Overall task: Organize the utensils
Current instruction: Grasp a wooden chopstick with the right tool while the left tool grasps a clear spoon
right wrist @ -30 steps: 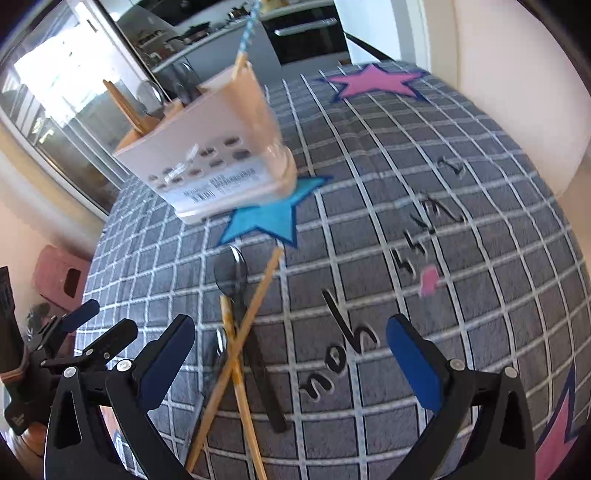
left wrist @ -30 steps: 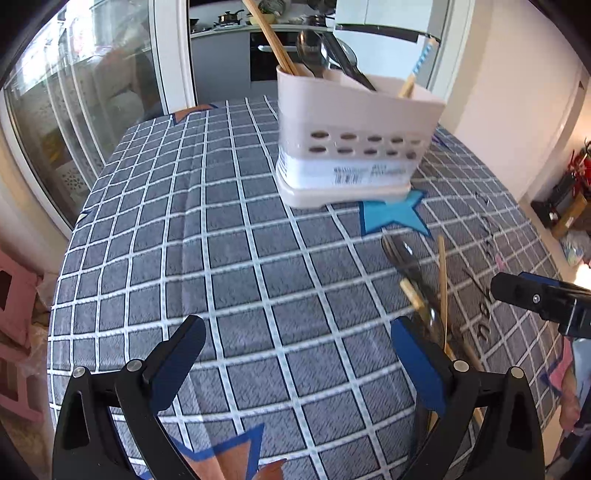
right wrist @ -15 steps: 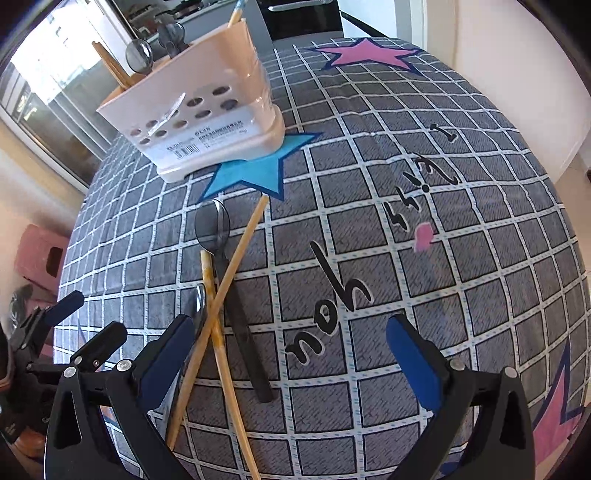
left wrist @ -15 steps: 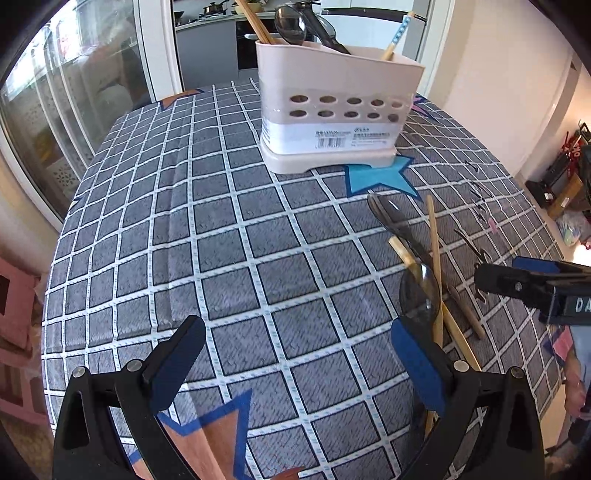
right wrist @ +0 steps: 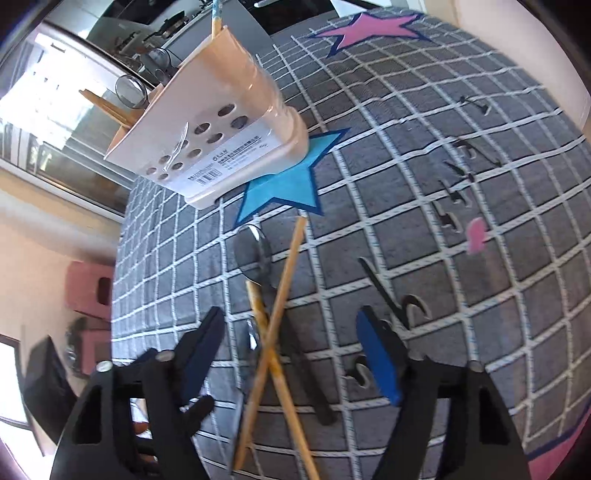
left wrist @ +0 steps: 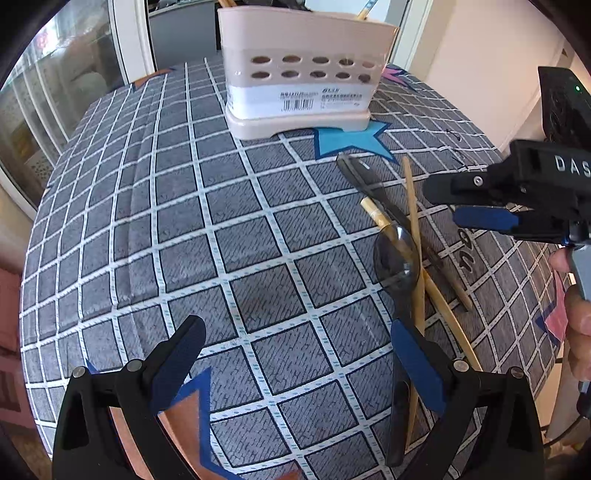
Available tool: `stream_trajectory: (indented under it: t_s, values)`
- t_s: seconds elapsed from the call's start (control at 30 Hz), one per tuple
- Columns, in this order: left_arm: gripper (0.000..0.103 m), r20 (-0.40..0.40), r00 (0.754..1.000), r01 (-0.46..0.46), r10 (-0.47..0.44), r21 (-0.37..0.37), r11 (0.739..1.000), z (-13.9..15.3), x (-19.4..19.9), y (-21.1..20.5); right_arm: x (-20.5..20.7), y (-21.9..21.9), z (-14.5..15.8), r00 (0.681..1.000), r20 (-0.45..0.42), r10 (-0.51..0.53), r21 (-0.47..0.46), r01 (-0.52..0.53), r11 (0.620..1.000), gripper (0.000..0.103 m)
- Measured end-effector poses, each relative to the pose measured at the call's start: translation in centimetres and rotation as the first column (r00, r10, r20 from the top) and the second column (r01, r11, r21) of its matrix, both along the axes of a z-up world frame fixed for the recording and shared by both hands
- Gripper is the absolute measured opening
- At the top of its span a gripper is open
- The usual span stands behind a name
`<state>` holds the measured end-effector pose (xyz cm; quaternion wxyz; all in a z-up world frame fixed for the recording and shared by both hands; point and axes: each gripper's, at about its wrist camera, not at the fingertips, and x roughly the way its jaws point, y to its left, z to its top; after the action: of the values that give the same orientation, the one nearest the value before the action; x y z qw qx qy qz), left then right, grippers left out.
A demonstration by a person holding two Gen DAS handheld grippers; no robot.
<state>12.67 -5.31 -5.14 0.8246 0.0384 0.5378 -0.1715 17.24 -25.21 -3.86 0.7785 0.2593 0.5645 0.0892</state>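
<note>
A beige utensil holder (left wrist: 299, 74) (right wrist: 218, 136) stands at the far side of the checked tablecloth, with several utensils in it. In front of it lie two crossed wooden chopsticks (left wrist: 415, 236) (right wrist: 275, 325) and two dark spoons (left wrist: 397, 254) (right wrist: 253, 251). My right gripper (right wrist: 288, 343) is open, low over the crossing of the chopsticks, with its fingers on either side of them. It also shows in the left wrist view (left wrist: 465, 203). My left gripper (left wrist: 295, 354) is open and empty, with its right finger next to a spoon handle.
The tablecloth (left wrist: 184, 221) has a blue star (left wrist: 351, 142) by the holder, black lettering (right wrist: 402, 310) and a pink star (right wrist: 369, 27). The table edge drops off on the left (right wrist: 118, 258). Glass doors and a kitchen lie behind.
Both grippers have moved forward and lower toward the loose utensils. My right gripper has tilted and now straddles the crossed chopsticks.
</note>
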Motion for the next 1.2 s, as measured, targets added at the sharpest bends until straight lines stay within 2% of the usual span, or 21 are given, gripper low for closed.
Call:
stream_trajectory:
  t_s: [0.23, 0.33, 0.4, 0.53, 0.7, 0.9, 1.0, 1.2]
  values:
    - [0.103, -0.041, 0.999, 0.033, -0.034, -0.027, 0.999, -0.6, 0.1, -0.6, 1.1, 0.7, -1.4, 0.999, -0.037, -0.003, 0.085, 0.006, 0.996, 0.051]
    - [0.103, -0.041, 0.998, 0.047, -0.047, -0.021, 0.999, -0.7, 0.0, -0.9, 1.4, 1.0, -2.0, 0.998, -0.054, -0.01, 0.099, 0.016, 0.995, 0.039]
    - [0.103, -0.036, 0.998, 0.053, -0.054, -0.012, 0.998, -0.8, 0.0, -1.2, 1.4, 1.2, -2.4, 0.998, -0.061, -0.016, 0.104, 0.022, 0.994, 0.025]
    - [0.103, -0.038, 0.997, 0.06, -0.061, -0.017, 0.998, -0.7, 0.0, -1.3, 1.0, 1.3, -2.7, 0.998, -0.052, -0.019, 0.112, 0.025, 0.993, 0.008]
    - [0.103, -0.034, 0.997, 0.069, -0.068, 0.009, 0.998, -0.9, 0.1, -1.8, 0.3, 0.5, -1.9, 0.999, -0.014, -0.038, 0.103, 0.039, 0.994, 0.008]
    - [0.103, -0.037, 0.996, 0.086, -0.084, 0.045, 0.995, -1.0, 0.2, -2.6, -0.4, -0.7, -0.7, 0.999, 0.034, -0.041, 0.048, 0.039, 0.998, 0.007]
    - [0.103, -0.033, 0.993, 0.113, -0.111, 0.093, 0.989, -1.1, 0.3, -3.8, -0.6, -1.1, -0.4, 0.998, 0.044, -0.041, 0.033, 0.04, 0.999, 0.007]
    - [0.103, -0.066, 0.985, 0.168, -0.162, 0.111, 0.979, -0.5, 0.6, -5.8, -1.0, -1.9, 0.0, 0.998, 0.055, -0.035, 0.034, 0.034, 0.999, 0.007]
